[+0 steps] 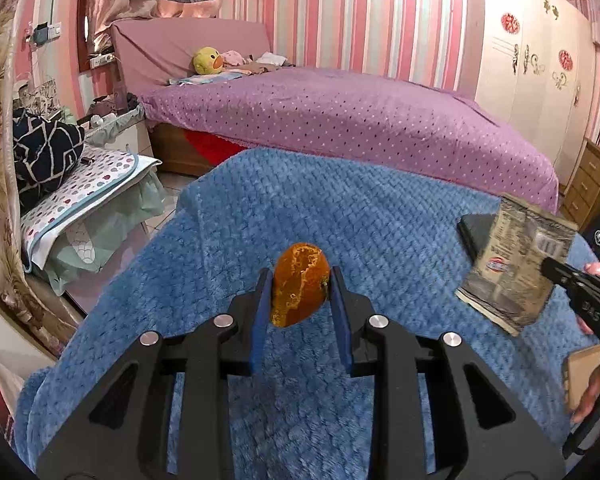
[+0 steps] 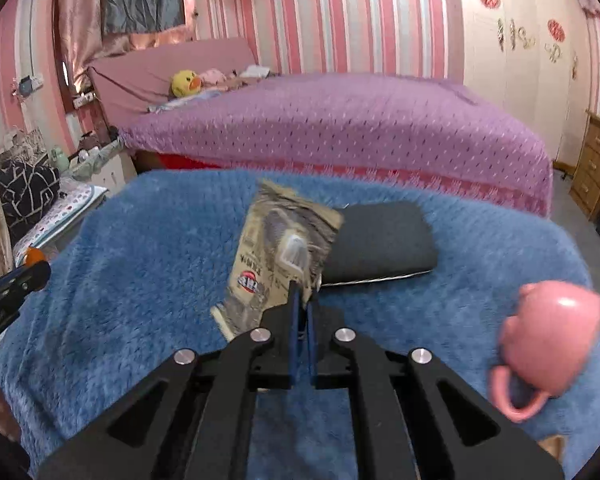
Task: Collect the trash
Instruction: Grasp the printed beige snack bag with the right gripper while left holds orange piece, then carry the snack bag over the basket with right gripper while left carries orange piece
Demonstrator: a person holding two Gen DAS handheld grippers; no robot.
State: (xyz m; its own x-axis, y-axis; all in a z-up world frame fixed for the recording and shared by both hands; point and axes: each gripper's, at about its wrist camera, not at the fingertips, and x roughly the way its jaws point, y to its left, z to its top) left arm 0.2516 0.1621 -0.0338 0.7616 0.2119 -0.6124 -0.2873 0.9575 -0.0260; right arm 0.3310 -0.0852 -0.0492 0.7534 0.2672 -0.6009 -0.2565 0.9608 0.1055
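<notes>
My left gripper (image 1: pixel 300 280) is shut on a piece of orange peel (image 1: pixel 299 285) and holds it above the blue fluffy blanket (image 1: pixel 260 216). My right gripper (image 2: pixel 302 294) is shut on a beige snack wrapper (image 2: pixel 276 252) and holds it up over the blanket. The wrapper (image 1: pixel 516 264) and the right gripper (image 1: pixel 548 266) also show at the right of the left wrist view. The left gripper (image 2: pixel 40 268) with the peel (image 2: pixel 34 256) shows at the left edge of the right wrist view.
A dark grey flat case (image 2: pixel 380 240) lies on the blanket behind the wrapper. A pink cup-like toy (image 2: pixel 548 340) sits at the right. A purple dotted bed (image 1: pixel 360 120) stands behind. A cluttered side table (image 1: pixel 80 184) is at the left, wooden drawers (image 2: pixel 596 164) at the right.
</notes>
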